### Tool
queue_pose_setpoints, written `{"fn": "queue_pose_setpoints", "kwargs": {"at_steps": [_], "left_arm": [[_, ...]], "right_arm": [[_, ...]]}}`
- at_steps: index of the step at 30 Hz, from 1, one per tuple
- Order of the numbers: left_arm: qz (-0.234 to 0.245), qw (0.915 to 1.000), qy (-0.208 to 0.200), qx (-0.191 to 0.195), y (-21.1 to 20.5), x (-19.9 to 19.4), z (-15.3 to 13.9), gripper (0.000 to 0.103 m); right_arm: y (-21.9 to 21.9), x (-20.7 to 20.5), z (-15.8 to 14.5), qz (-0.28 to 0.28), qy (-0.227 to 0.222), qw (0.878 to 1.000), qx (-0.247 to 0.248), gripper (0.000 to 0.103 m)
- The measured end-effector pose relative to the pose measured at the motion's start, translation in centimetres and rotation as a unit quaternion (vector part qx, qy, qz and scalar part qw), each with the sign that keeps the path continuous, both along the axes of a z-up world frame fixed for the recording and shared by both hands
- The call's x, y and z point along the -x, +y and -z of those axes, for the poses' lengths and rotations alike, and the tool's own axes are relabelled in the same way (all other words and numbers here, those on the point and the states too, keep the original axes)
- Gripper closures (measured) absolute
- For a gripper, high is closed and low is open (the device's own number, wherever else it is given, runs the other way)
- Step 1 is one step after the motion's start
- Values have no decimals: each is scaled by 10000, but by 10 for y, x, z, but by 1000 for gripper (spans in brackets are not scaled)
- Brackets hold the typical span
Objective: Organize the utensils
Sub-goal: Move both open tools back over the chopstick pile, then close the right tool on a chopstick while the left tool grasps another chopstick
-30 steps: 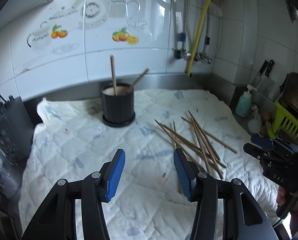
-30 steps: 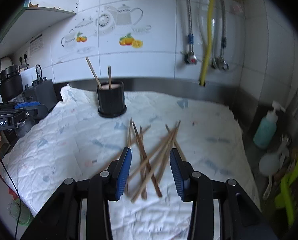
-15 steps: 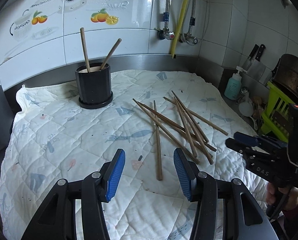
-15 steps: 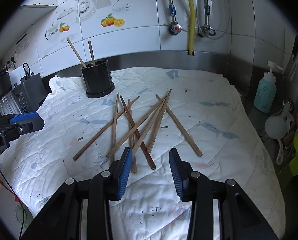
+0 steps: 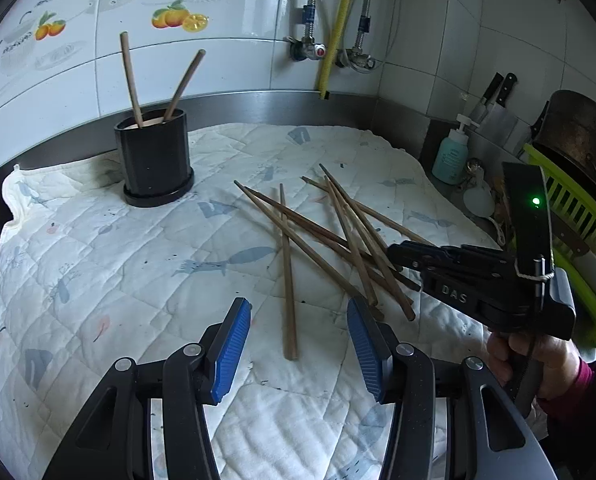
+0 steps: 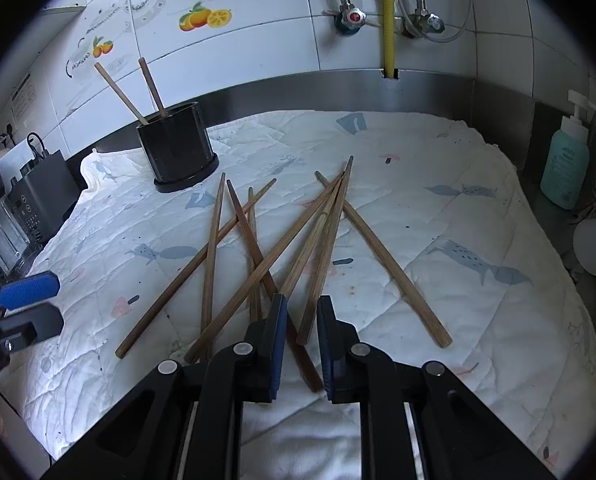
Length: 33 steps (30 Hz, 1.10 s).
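Several brown wooden chopsticks (image 5: 338, 236) (image 6: 298, 240) lie crossed in a loose pile on a white quilted cloth (image 5: 138, 260). At the back left, a black holder (image 5: 154, 160) (image 6: 178, 148) has two chopsticks standing in it. My left gripper (image 5: 298, 320) is open, low over the cloth, and the near end of one chopstick (image 5: 288, 280) lies between its blue pads. My right gripper (image 6: 302, 304) (image 5: 394, 252) is closing, with only a narrow gap left. Chopstick ends lie in that gap, and the pads are not pressing on them. A hand holds the right gripper's handle.
A teal soap bottle (image 6: 564, 164) (image 5: 450, 160) stands at the right wall, with knives (image 5: 494, 96) behind it. At the right edge is a green dish rack (image 5: 578, 216). A black appliance (image 6: 38, 196) sits left of the cloth. A yellow hose (image 5: 338, 28) hangs on the tiled wall.
Both grippers have come lower and nearer to the chopstick pile. The right jaws have narrowed from wide apart to a small gap over the chopstick ends. The left jaws kept their width.
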<state>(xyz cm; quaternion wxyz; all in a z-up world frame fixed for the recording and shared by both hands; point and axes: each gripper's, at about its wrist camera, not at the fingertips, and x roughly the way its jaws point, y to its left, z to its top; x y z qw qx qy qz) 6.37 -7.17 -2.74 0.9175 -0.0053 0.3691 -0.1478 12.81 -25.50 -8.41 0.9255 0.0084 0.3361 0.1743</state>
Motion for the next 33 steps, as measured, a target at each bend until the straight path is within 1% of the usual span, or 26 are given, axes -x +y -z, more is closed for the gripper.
{"fn": "queue_pose_setpoints", "kwargs": {"at_steps": [8,11,16,21,26,29,33], "left_arm": [[278,9996,-36,96,-18,-8,9,49],[406,9991,-78,123,-27,-12,11,49],[631,9979,-100,99,-45,-24,16,49],[775,9969,-7,114,-62,-42,24,49],[763,9970,100,106,-74,-55,34,51],[754,9970,105,109,-79,-60,41,56],[822,9963,172,166,-85,-66,48,71]], "right_arm": [[0,-9,9,47,140,9999,22,85],[0,-9,8,30,148,9999,45,91],[-1,-8,7,46,122,9998,145,92],[-11,-6,6,126,113,9998,103,93],[-19,-7,10,190,150,9997,83,94],[-21,-7,11,195,178,9997,10,94],[-21,-7,12,167,181,9997,-10,93]]}}
